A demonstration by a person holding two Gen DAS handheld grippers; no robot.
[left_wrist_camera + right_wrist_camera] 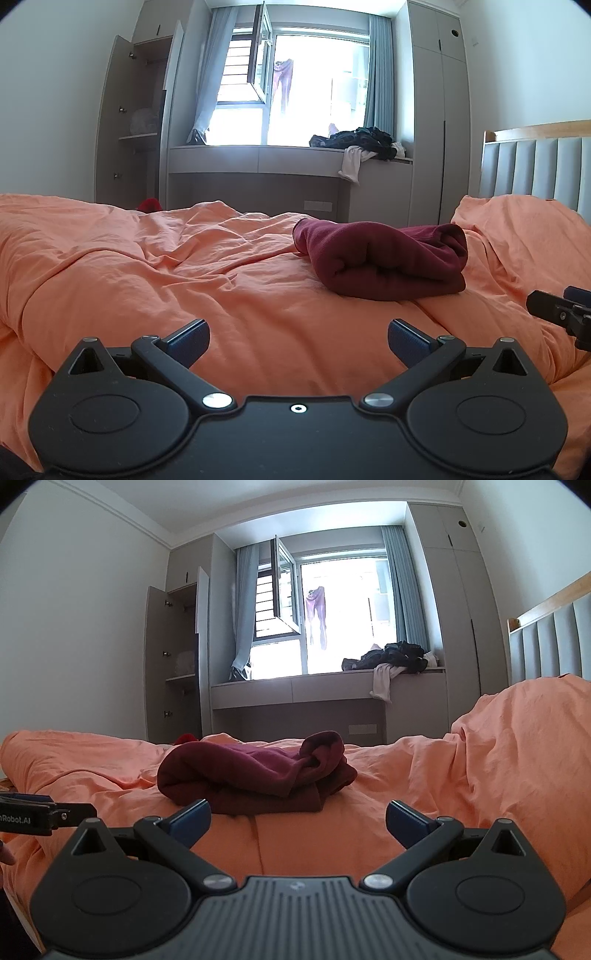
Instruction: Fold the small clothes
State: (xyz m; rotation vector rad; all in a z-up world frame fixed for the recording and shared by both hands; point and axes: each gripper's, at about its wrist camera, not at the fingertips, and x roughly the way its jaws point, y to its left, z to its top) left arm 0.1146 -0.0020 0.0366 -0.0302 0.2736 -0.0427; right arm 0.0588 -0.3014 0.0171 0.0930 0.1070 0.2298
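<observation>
A: Right, quick pass, left to right. My left tool (298, 341) is spread wide with nothing between the pads, hovering low over bare orange duvet (147, 266). The maroon garment (384, 258) sits ahead and to its right, well apart from it.

B: Already folded?

A: Looks folded over into a thick bundle, but loosely, I'd say. One flap sticks out at its far left, and the right end is bunched into a roll.

B: And the other side?

A: My right tool (297, 821) is also wide open and holding nothing. In the right wrist view the maroon garment (255, 771) lies just ahead of it and slightly left, with its near edge close to the left pad.

B: Risks?

A: Main one: the duvet is soft and creased, so a low pinch could take bedding along with the cloth and drag the bundle. Second: grabbing the bunched end probably catches only the top layer, and the fold slides open. Third: both tools are near each other, each showing at the edge of the other's view, so converging on one garment could knock them together.

B: Anything else?

A: Clothes pile on the window ledge (354, 142), far off, irrelevant for now.
</observation>
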